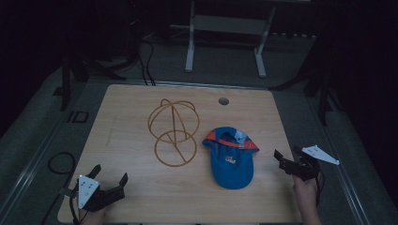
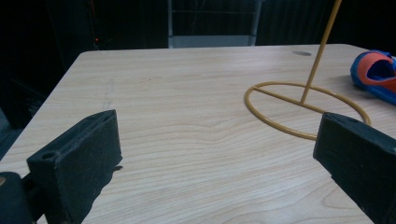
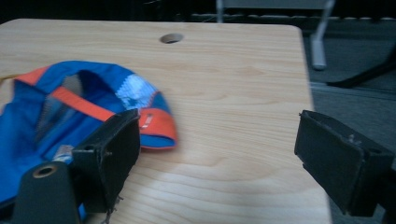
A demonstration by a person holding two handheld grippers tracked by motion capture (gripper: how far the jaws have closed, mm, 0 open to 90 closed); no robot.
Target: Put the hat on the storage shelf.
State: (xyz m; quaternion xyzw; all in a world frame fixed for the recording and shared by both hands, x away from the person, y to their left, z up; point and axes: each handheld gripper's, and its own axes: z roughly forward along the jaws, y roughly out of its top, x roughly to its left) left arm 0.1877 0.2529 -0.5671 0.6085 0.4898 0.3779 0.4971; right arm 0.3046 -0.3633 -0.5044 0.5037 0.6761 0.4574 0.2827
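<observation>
A blue cap [image 1: 231,157] with orange trim lies upside down on the wooden table [image 1: 131,187], right of centre; in the right gripper view the cap [image 3: 60,107] sits just beyond the left jaw. A yellow wire hat stand [image 1: 172,131] rises at the table's middle, and its ring base [image 2: 299,109] lies ahead in the left gripper view. My left gripper [image 1: 111,175] hovers open over the near left corner with nothing between its jaws. My right gripper [image 1: 288,153] stands open at the right edge, beside the cap and apart from it.
A round cable hole [image 1: 224,101] is at the table's far edge. A grey metal frame [image 1: 225,28] stands on the floor beyond the table. A black cable [image 1: 61,164] loops on the floor at left. Bare wood lies between the stand and the left gripper.
</observation>
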